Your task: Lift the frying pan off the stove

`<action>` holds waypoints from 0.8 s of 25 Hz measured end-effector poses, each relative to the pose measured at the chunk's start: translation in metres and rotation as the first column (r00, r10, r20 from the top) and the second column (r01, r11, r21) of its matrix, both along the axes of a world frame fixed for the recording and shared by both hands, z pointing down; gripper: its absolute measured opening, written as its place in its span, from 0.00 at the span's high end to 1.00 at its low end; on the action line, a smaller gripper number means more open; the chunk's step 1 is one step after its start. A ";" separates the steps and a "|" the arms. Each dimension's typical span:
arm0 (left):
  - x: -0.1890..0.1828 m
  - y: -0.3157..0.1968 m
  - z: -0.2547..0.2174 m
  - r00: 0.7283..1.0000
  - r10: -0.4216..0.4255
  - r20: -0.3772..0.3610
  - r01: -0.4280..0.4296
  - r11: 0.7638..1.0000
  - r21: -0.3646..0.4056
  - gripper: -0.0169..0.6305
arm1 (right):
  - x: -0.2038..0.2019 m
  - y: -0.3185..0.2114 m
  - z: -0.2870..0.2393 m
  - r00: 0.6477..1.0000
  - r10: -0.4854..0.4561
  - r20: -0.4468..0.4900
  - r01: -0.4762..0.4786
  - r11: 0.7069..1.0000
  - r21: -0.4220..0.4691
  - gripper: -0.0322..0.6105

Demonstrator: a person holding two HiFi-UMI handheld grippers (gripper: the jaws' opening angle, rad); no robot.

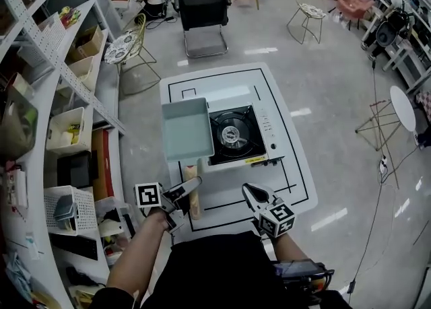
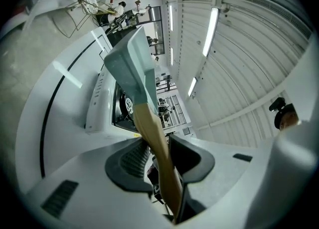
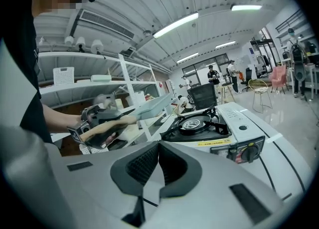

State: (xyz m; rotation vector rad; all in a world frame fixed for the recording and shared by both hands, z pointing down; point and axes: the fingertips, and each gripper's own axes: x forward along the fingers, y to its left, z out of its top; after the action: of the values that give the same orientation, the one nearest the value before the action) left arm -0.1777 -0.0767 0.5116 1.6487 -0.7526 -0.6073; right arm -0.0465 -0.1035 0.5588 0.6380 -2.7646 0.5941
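Note:
A pale green rectangular frying pan (image 1: 185, 129) with a wooden handle (image 1: 194, 190) hangs in the air just left of the portable gas stove (image 1: 237, 136), overlapping its left edge. My left gripper (image 1: 188, 192) is shut on the handle. The left gripper view shows the handle (image 2: 155, 135) pinched between the pads, with the pan (image 2: 132, 63) beyond and the burner (image 2: 125, 106) behind it. My right gripper (image 1: 250, 195) is near the table's front edge, right of the handle, shut with nothing in it. In the right gripper view, the pan (image 3: 149, 107) is raised to the left of the stove (image 3: 197, 125).
The stove stands on a low white table (image 1: 202, 89) with black lines. White shelves (image 1: 67, 65) with bins and baskets run along the left. A black chair (image 1: 202, 11) stands beyond the table, and a small round white table (image 1: 403, 108) is at the right.

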 end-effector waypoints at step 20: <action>-0.055 0.079 0.021 0.998 -0.056 0.016 0.056 0.998 -0.018 0.78 | -0.046 0.044 -0.010 0.999 -0.049 0.002 0.049 0.998 0.043 0.91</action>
State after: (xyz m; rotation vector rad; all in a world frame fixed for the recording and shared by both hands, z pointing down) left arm -0.2329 0.0020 0.5329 1.6221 -0.8161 -0.6259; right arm -0.0923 -0.0590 0.5489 0.5775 -2.7945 0.5271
